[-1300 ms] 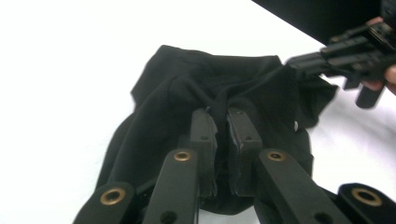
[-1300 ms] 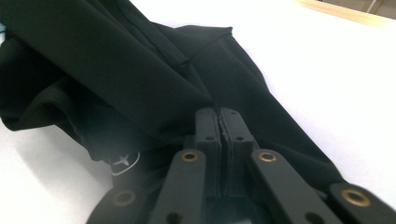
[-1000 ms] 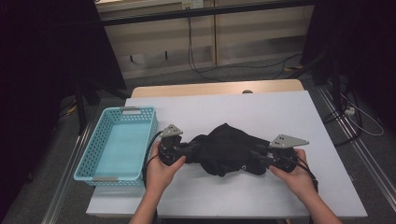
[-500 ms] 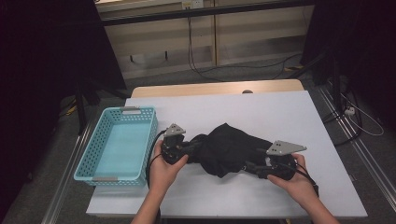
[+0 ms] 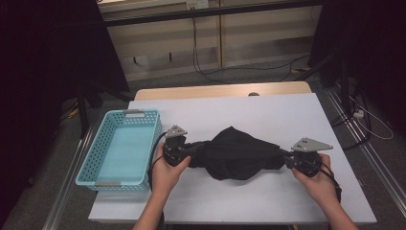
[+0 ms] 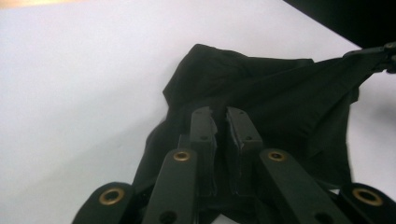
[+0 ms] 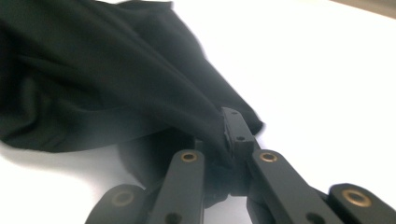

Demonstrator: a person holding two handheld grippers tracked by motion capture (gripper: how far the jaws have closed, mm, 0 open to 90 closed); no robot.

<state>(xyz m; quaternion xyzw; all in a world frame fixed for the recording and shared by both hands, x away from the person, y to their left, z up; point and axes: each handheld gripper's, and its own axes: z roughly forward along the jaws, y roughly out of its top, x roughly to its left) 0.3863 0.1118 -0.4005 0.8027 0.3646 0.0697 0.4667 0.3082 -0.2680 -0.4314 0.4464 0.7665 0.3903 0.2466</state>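
Black cloth stretched between two hand-held grippers on a white surface.

The white rectangular surface (image 5: 268, 115) lies bare toward twelve o'clock and along its near edge, dark floor and cables beyond. A light blue perforated plastic basket (image 5: 119, 151) sits at nine o'clock near the left edge. The crumpled black fabric cloth (image 5: 239, 153) rests mid-surface. The left gripper (image 5: 189, 155) has its fingers (image 6: 203, 123) clenched on the cloth's nine o'clock end. The right gripper (image 5: 287, 158), whose fingers (image 7: 236, 126) have just been closing, pinches its three o'clock end.
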